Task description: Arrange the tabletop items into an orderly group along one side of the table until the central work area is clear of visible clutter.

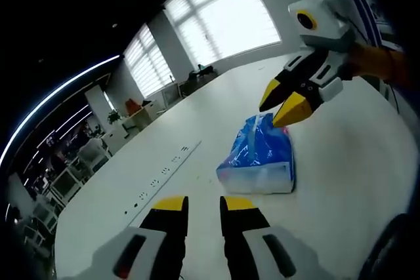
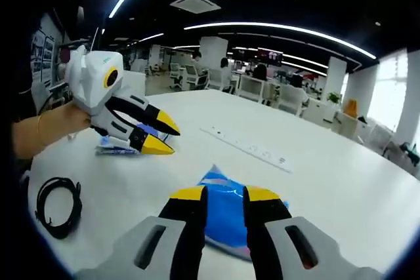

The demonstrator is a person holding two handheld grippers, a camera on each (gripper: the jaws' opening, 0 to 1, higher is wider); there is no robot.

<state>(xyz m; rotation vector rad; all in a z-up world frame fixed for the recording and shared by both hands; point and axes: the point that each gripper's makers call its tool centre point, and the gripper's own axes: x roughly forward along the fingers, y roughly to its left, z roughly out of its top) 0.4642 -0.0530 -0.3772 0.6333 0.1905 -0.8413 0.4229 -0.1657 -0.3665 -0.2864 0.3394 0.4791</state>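
Bright daylight floods through the windows [image 1: 216, 14], washing them out; ceiling light strips [image 2: 275, 31] glow overhead, and fisheye bending warps both views' edges

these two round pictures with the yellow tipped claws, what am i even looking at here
Those claws are two hand-held grippers; a person carries one in each hand, and a fisheye camera rides on each. In the left gripper view, the left gripper rises from the bottom, its yellow-tipped fingers apart and empty, while the right gripper reaches in over a blue tissue pack. The right gripper view looks the other way: its own gripper hangs over the same pack, and the left one comes in at the left, held by a hand. On the white table also lie a coiled black cable, a small flat blue packet, and a row of built-in sockets. Nothing is held yet.
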